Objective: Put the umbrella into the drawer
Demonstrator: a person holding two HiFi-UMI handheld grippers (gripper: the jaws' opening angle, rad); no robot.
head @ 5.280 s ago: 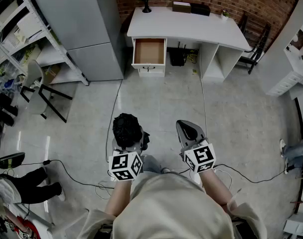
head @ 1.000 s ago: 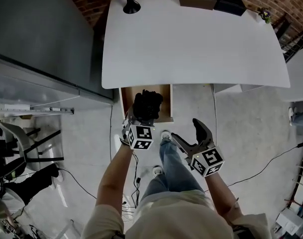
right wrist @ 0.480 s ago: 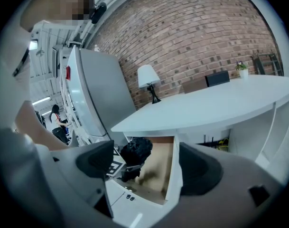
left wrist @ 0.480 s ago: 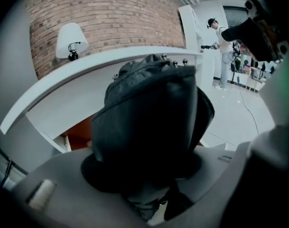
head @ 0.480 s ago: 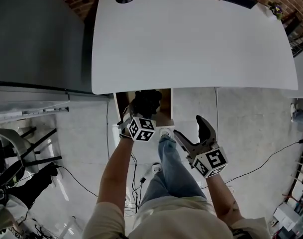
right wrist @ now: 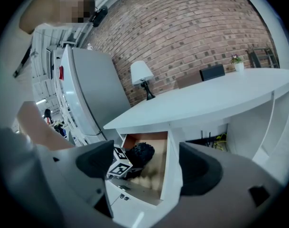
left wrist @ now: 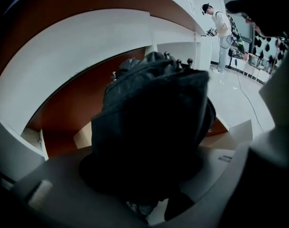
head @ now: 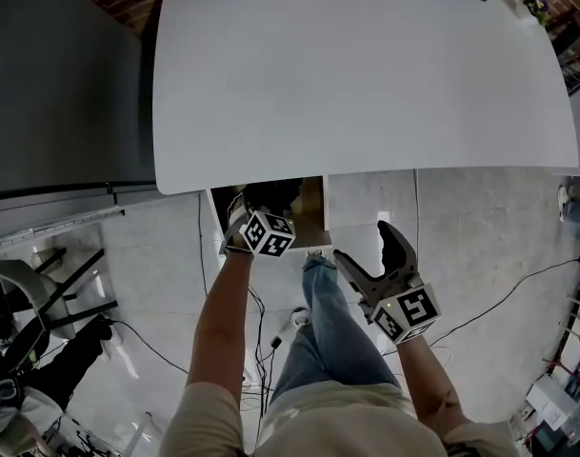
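Standing at far left, a grey cabinet borders the white desk. A lamp sits on the desk's left rear corner. Below the front edge of the desk, the drawer is pulled out and its brown interior is exposed. The left gripper reaches into the drawer opening, pointing steeply down. Its jaws are clamped on the umbrella, a folded black bundle. The umbrella sits inside the drawer, above the brown floor; contact with the floor cannot be determined. To the right, the right gripper is held in front of the drawer, clear of it. Its jaws are spread wide with nothing between them.
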